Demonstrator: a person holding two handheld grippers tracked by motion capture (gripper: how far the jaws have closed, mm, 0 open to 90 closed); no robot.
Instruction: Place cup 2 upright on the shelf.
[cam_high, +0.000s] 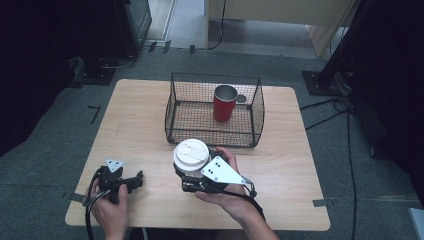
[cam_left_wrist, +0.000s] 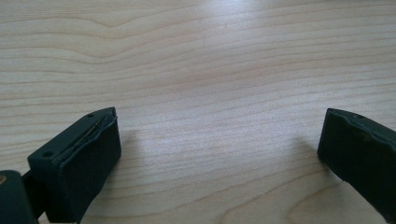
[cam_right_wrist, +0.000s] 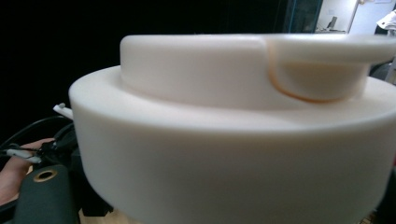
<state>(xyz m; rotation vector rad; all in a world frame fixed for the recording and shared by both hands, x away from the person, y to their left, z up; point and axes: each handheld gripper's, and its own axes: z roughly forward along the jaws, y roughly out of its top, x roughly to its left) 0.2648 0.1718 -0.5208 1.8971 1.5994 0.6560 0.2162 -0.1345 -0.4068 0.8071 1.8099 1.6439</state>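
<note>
High view: wooden table (cam_high: 140, 125) on grey carpet, wire basket (cam_high: 172, 107) at upper centre with a red cup (cam_high: 224, 104) upright inside. Lower centre, right gripper (cam_high: 192, 175) clamps a white-lidded cup (cam_high: 191, 155) just in front of the basket; looks like the carry step. Left gripper (cam_high: 132, 181) sits idle at lower left.

Left gripper view: jaws wide, bare wood between.

Right gripper view: white lid (cam_right_wrist: 233, 121) close up. Next, I'd judge: clear the basket rim, lower beside the red cup.
</note>
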